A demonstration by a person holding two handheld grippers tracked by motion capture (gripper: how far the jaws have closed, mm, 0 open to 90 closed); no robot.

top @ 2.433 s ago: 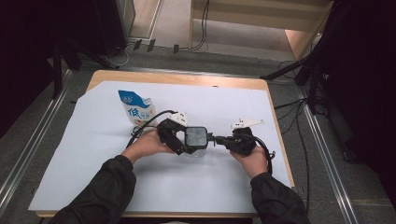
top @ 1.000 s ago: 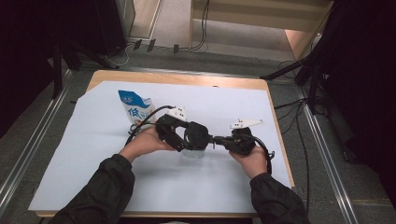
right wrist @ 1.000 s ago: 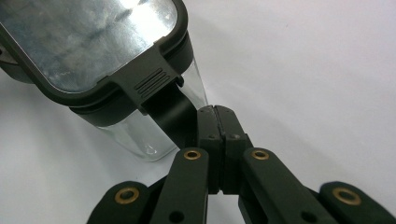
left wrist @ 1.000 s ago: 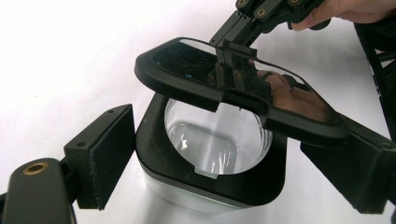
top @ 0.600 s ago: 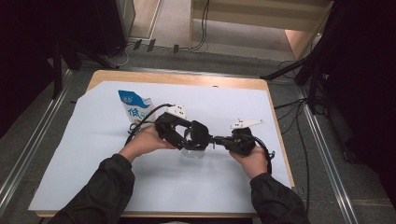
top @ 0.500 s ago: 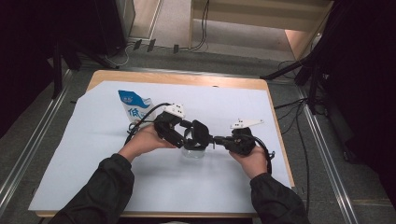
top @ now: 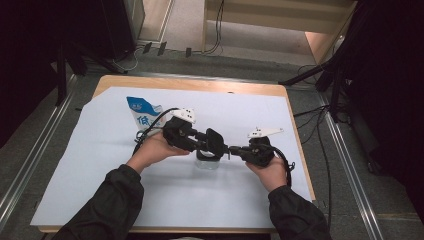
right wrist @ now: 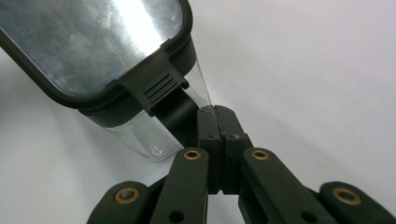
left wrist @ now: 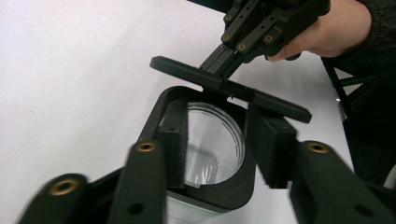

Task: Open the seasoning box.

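A clear container (top: 207,161) stood near the middle of the white sheet (top: 100,165) that covered the wooden table (top: 200,84), between the person's two hands. It was a glass or plastic jar with a black collar around its mouth and a black-framed hinged lid (left wrist: 229,87) with a clear pane. In the left gripper view the lid stood lifted, tilted up off the collar, and the round mouth lay open below it; through the mouth the inside looked empty — only clear walls and a shiny bottom.

The left gripper (left wrist: 219,140) straddled the black collar, one jaw on each side of it, the pads touching or almost touching its outer faces; whether they truly squeezed it I could not tell. The left hand (top: 155,150) held that gripper from the near left.

The right gripper (right wrist: 215,122) came in from the right side of the table, held by the right hand (top: 270,170). Its jaws were pressed together on the lid's black tab, the ribbed latch just above the fingertips in the right gripper view, and the lid's pane reflected light above them.

Behind the left hand, well apart from the jar, stood a blue and white pouch (top: 144,114) — its top open or creased, its contents not visible.
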